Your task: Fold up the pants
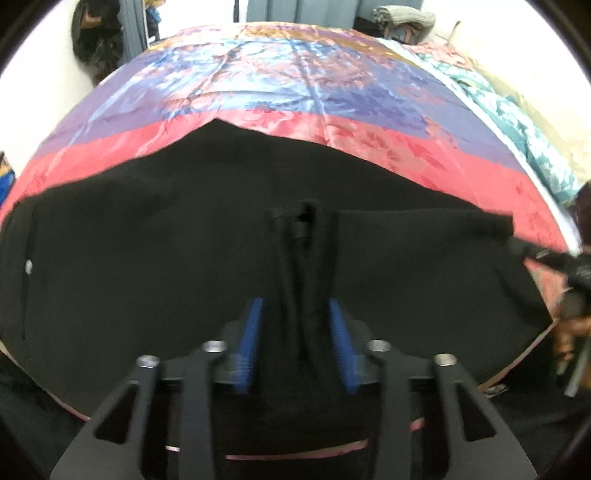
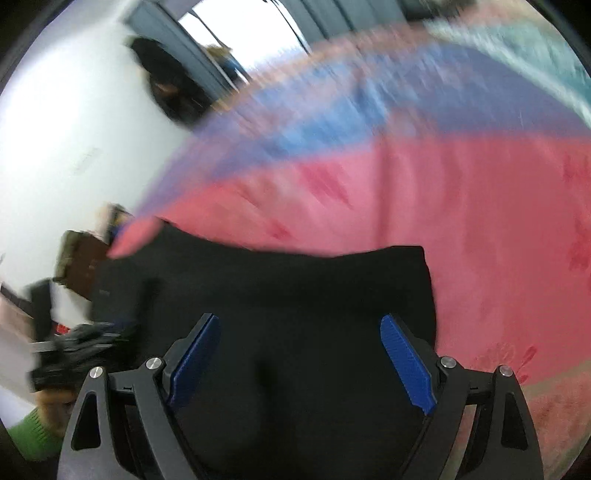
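Seen from the left wrist, the black pants (image 1: 184,251) lie spread across the near part of a bed covered by a satin bedspread (image 1: 295,96) with red, purple and blue bands. A raised fold of the black cloth stands up between the blue pads (image 1: 249,343) of the left gripper (image 1: 297,341); the pads sit on either side of it, but the picture does not settle whether they press on the cloth, so I cannot tell if it is clamped or let go. Only this view shows a small button and a seam far to the gripper's left, and a folded grey blanket (image 1: 404,16) on a chair beyond the bed. Far to its right, the tip of the right gripper (image 1: 532,253) reaches to the pants' corner. The right wrist view is streaked with blur. There the right gripper (image 2: 301,365) hangs released, its blue pads (image 2: 406,363) wide apart above the pants (image 2: 295,295) with nothing between them; the garment's square end lies just ahead, red bedspread (image 2: 480,221) beyond and to the right. Only here do the left gripper (image 2: 79,341), the hand on it and a green sleeve (image 2: 33,432) show, low on the left.
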Available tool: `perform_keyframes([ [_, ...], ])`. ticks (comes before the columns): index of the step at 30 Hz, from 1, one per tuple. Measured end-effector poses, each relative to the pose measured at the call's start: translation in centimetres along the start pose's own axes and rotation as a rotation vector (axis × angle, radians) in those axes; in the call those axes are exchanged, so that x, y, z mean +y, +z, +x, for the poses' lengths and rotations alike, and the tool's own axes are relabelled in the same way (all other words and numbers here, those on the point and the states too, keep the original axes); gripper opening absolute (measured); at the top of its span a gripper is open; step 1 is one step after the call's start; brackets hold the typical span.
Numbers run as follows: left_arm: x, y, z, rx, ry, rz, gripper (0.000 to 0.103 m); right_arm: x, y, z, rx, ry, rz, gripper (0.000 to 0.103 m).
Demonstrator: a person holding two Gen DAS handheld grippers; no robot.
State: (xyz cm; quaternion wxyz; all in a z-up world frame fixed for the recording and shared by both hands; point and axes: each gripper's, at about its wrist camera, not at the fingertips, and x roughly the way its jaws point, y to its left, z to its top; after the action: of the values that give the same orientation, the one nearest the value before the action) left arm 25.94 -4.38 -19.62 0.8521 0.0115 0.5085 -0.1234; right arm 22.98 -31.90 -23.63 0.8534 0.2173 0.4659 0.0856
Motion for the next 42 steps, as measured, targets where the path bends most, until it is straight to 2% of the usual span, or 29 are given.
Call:
perform_keyframes([
  [1, 0.3, -0.1, 0.0, -0.002, 0.003, -0.012, 0.055, -0.2, 0.0, -0.1, -0.031, 0.005, -0.010, 0.088],
  [4, 0.8, -0.3, -0.1, -0.007, -0.007, -0.026, 0.057, 0.9, -0.1, -2.1, -0.045, -0.004, -0.020, 0.088],
  [6, 0.8, -0.3, 0.1, -0.005, -0.009, -0.029, 0.058, 1.6, -1.2, -4.5, -0.080, 0.071, 0.000, 0.088],
  [9, 0.3, -0.1, 0.3, -0.008, 0.004, -0.018, 0.059, 2.8, -3.9, -6.9, -0.085, 0.119, 0.013, 0.089],
  [13, 0.0, 0.1, 0.6, -0.011, 0.011, -0.006, 0.062, 2.4, -7.8, -5.1, 0.031, 0.044, 0.051, 0.090],
  [14, 0.0, 0.0, 0.6, -0.011, 0.011, -0.007, 0.062, 2.4, -8.3, -4.9, 0.027, 0.035, 0.045, 0.089],
  [17, 0.2, -0.2, 0.4, -0.018, 0.007, -0.004, 0.063, 3.4, -7.0, -6.1, -0.021, 0.022, 0.013, 0.089],
  [22, 0.2, -0.1, 0.6, -0.022, 0.008, -0.007, 0.065, 4.8, -0.8, -5.8, -0.080, -0.023, -0.083, 0.089],
  [25, 0.2, -0.2, 0.6, -0.027, 0.005, 0.001, 0.066, 4.1, 1.9, -2.9, -0.043, -0.083, -0.088, 0.089],
  [27, 0.4, -0.3, 0.5, -0.027, 0.001, 0.002, 0.068, 3.5, 2.4, -0.6, 0.015, -0.102, -0.079, 0.089],
  [29, 0.7, -0.3, 0.5, -0.027, -0.006, -0.003, 0.070, 3.2, 1.8, 0.3, 0.059, -0.122, -0.093, 0.089],
  [30, 0.7, -0.3, 0.5, -0.027, -0.007, -0.004, 0.070, 3.4, 1.2, -0.1, 0.050, -0.137, -0.122, 0.089],
  [33, 0.5, -0.2, 0.6, -0.025, -0.003, 0.000, 0.071, 4.1, 0.0, -2.1, 0.008, -0.135, -0.130, 0.089],
  [35, 0.5, -0.2, 0.6, -0.023, -0.001, 0.001, 0.071, 5.1, -1.2, -4.5, -0.051, -0.111, -0.136, 0.089],
  [38, 0.6, -0.1, 0.5, -0.018, -0.007, -0.015, 0.072, 6.1, -4.4, -7.2, -0.110, -0.059, -0.122, 0.090],
  [40, 0.7, 0.0, 0.6, -0.015, -0.014, -0.030, 0.072, 6.0, -6.5, -6.0, -0.057, -0.036, -0.101, 0.091],
  [42, 0.9, 0.0, 0.5, -0.013, -0.019, -0.041, 0.072, 5.2, -8.3, -3.6, 0.022, -0.066, -0.081, 0.091],
])
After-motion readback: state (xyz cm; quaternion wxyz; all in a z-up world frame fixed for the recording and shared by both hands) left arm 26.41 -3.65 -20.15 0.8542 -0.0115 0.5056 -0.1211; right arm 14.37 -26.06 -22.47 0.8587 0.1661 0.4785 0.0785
